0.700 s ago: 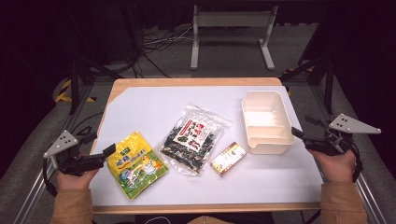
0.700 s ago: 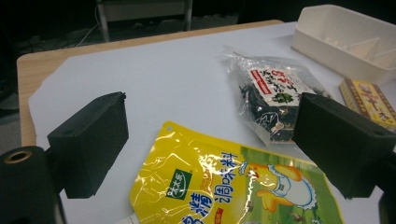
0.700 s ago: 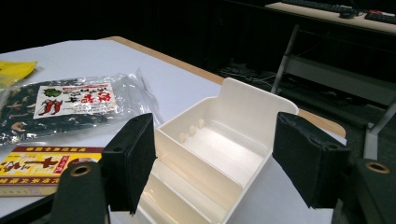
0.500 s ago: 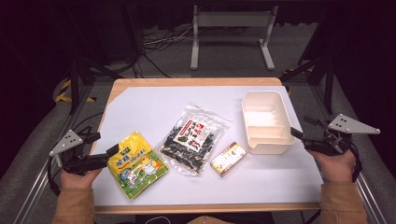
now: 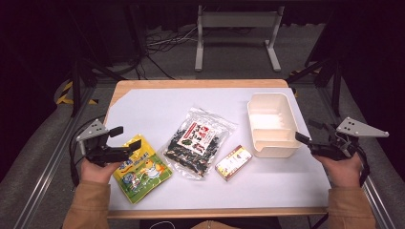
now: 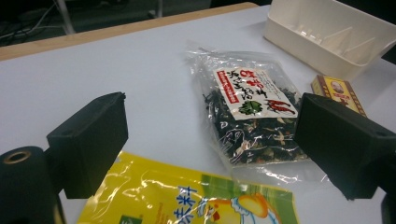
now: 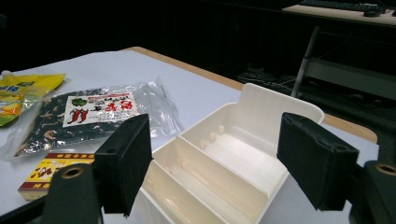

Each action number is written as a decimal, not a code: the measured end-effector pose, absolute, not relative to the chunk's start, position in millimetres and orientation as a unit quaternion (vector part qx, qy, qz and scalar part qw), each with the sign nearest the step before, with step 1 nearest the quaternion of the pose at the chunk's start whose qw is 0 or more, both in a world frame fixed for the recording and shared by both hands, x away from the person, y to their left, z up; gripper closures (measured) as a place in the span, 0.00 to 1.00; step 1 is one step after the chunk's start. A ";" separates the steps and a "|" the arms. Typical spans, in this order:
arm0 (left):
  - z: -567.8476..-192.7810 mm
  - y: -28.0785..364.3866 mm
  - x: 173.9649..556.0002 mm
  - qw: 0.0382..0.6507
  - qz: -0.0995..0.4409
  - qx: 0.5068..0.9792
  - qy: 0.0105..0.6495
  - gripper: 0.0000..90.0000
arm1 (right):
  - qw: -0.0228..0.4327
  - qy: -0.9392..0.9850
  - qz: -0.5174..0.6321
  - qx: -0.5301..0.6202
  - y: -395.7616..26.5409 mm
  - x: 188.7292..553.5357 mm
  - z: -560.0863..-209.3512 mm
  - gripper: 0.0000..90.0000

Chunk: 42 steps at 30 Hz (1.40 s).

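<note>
Left gripper (image 5: 125,137) slid in over the near-left corner of the yellow snack bag (image 5: 142,168), jaws wide with nothing pinched, right gripper (image 5: 305,133) nudged a hair closer to the white tray (image 5: 258,106).

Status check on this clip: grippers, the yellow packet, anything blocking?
Left gripper open, at yellow packet's edge, nothing gripped. Right gripper open, empty, beside white tray. Dark snack bag lies right of packet, apart; no obstruction.
</note>
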<state>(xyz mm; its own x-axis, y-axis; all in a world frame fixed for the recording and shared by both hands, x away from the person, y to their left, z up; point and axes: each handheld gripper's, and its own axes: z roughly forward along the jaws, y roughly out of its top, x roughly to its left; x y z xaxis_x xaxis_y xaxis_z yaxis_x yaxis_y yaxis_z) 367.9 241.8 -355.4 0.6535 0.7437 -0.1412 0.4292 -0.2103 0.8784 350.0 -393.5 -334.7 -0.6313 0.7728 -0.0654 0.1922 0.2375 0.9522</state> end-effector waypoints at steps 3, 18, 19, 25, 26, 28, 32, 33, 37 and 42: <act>-349.8 232.2 375.0 0.494 0.157 0.767 0.379 0.12 | 0.274 0.740 0.518 0.330 -392.9 350.3 -335.7 0.28; -335.0 192.4 405.4 0.483 0.141 0.785 0.360 0.12 | 0.268 0.744 0.510 0.338 -393.5 349.4 -338.9 0.25; -334.0 190.4 408.4 0.493 0.136 0.780 0.361 0.12 | 0.267 0.744 0.510 0.339 -393.8 349.2 -339.2 0.25; -331.7 178.2 424.6 0.500 0.126 0.774 0.368 0.12 | 0.265 0.747 0.508 0.339 -395.3 346.5 -340.5 0.25; -332.0 175.2 426.7 0.496 0.126 0.775 0.370 0.12 | 0.264 0.746 0.508 0.340 -395.2 346.1 -340.5 0.25; -333.1 169.9 431.7 0.490 0.127 0.779 0.371 0.11 | 0.264 0.747 0.507 0.340 -395.6 345.3 -340.6 0.25; -337.5 159.9 442.6 0.484 0.100 0.780 0.384 0.12 | 0.265 0.742 0.505 0.352 -397.4 344.3 -341.0 0.21; -338.3 158.6 444.8 0.481 0.096 0.782 0.384 0.12 | 0.265 0.742 0.505 0.352 -398.0 344.0 -341.2 0.21; -341.3 150.7 453.9 0.470 0.091 0.786 0.391 0.10 | 0.266 0.742 0.503 0.355 -399.2 342.1 -341.7 0.21; -346.9 136.1 469.1 0.445 0.104 0.791 0.406 0.14 | 0.269 0.740 0.501 0.359 -400.7 337.6 -341.8 0.21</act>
<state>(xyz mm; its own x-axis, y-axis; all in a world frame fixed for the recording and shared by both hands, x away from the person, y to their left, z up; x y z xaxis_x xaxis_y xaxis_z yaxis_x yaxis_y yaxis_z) 469.1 136.1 -346.9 0.6478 0.7359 -0.1970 0.5500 -0.2728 0.7894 337.6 -400.7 -341.8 -0.5979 0.8006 -0.0392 0.2607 0.2404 0.9350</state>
